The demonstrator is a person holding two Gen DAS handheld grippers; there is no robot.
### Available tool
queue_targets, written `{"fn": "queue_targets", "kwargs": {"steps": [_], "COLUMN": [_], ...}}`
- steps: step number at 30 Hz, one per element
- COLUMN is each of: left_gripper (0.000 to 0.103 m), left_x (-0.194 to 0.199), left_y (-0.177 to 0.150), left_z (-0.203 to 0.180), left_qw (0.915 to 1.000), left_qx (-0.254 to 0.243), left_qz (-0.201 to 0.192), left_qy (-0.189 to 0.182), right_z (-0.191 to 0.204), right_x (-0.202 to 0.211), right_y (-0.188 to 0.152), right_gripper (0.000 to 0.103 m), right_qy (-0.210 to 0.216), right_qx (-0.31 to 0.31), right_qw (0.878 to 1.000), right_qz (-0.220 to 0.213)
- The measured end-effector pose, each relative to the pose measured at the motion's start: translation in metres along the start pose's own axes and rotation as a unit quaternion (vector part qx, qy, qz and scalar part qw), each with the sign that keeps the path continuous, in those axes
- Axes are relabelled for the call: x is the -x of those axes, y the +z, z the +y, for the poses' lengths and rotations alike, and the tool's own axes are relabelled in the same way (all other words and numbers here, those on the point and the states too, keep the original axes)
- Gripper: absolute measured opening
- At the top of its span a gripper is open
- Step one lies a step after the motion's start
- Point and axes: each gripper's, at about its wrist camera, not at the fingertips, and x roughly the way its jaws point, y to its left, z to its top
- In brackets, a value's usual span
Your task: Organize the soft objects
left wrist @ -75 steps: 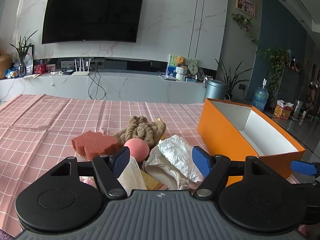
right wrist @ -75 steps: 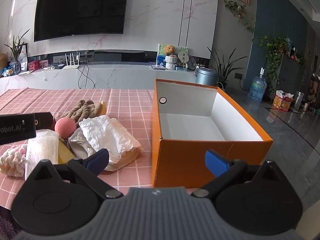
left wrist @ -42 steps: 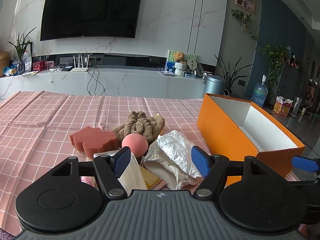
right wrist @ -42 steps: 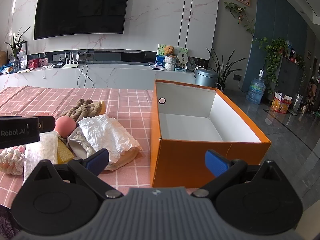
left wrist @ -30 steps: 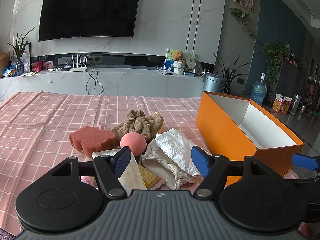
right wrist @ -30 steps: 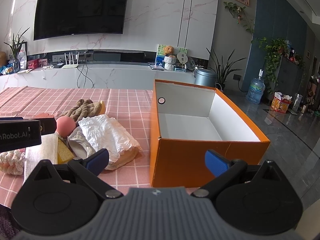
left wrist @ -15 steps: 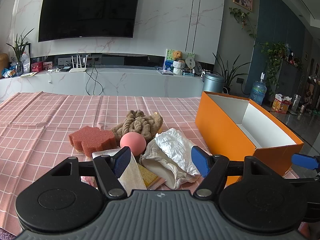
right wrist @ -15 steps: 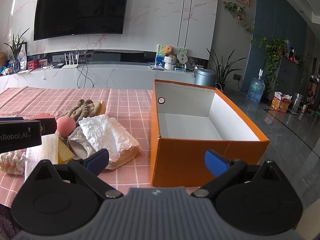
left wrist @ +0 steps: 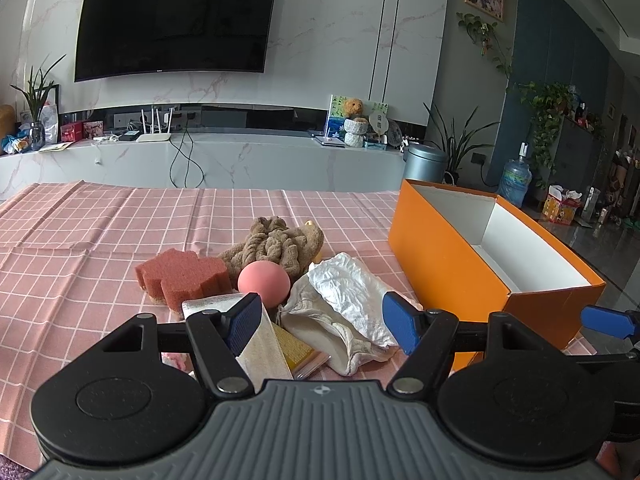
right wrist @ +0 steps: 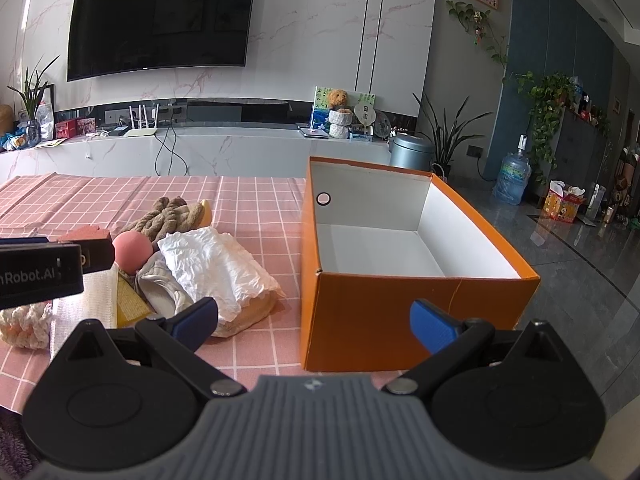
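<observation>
A pile of soft things lies on the pink checked tablecloth (left wrist: 80,248): a red sponge (left wrist: 182,274), a pink ball (left wrist: 263,282), a brown knitted toy (left wrist: 276,245), a crumpled white cloth (left wrist: 352,292) on a cream pouch, a white mesh cloth (left wrist: 262,340) and a yellow pad (left wrist: 298,350). An open, empty orange box (right wrist: 400,264) stands to their right. My left gripper (left wrist: 322,322) is open just short of the pile. My right gripper (right wrist: 314,322) is open in front of the box's near left corner. A pink-white knitted ball (right wrist: 24,322) lies at the left.
The table's near edge runs under both grippers. Beyond the table stand a marble TV counter (left wrist: 240,160), a metal bin (left wrist: 424,162) and plants. A tiled floor (right wrist: 580,264) lies to the right of the box.
Both grippers have barely drifted; the left has eased back and up a little. Nothing on the table has moved.
</observation>
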Motion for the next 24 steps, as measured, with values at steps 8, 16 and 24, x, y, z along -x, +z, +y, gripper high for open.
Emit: {"fn": "queue_targets", "kwargs": {"steps": [8,16,24], "left_gripper": [0.07,0.075,0.084], "left_x": [-0.002,-0.012,-0.03], "left_y": [-0.004,-0.01,-0.015], "left_z": [0.01,0.035,0.049], "left_qw": [0.9996,0.9968,0.9938], "left_qx": [0.013,0.042,0.049], "left_qz": [0.024,0.064,0.082], "left_qy": [0.0,0.026,0.058], "right_z": [0.006,0.028,0.045], "right_x": [0.002,-0.007,-0.044], "right_y": [-0.002,-0.003,0.008], "right_gripper": [0.096,0.067,0.061], "right_qy": [0.034,0.094,0.145], "right_qx": [0.004,0.044,0.084], "right_qw": [0.999,0.994,0.986], "right_qz": [-0.017,-0.015,0.007]}}
